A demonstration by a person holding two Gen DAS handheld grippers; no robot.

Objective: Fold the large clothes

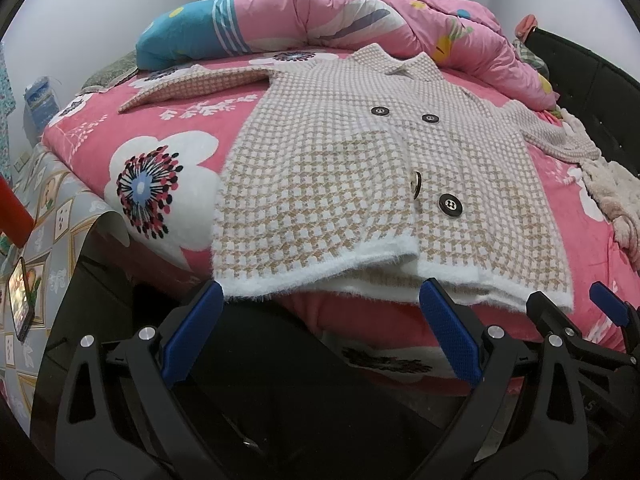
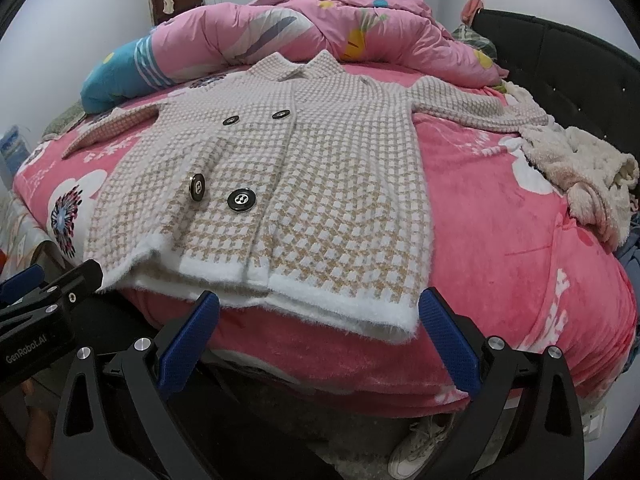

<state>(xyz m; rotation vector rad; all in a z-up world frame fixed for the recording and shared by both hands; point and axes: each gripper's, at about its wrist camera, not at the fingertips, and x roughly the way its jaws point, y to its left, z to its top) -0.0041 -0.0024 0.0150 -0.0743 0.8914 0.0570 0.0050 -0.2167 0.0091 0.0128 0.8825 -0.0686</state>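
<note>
My coat (image 2: 280, 184) is fuzzy knit, its white hem fluffy, with glossy black buttons (image 2: 241, 200). The sheet (image 2: 500, 240) under it looks plush, matt. Quilt (image 2: 320, 28) behind: smooth cloth. My left tongs (image 1: 320, 336) and right tongs (image 2: 318, 336): matt black plastic, dimpled blue pads (image 2: 448, 344), shiny metal bolts.

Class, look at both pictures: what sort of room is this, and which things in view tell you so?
Most likely a home bedroom. A bed with a pink flowered sheet fills the view, a pink quilt is bunched at its far side, and a dark padded headboard stands at the right.
</note>
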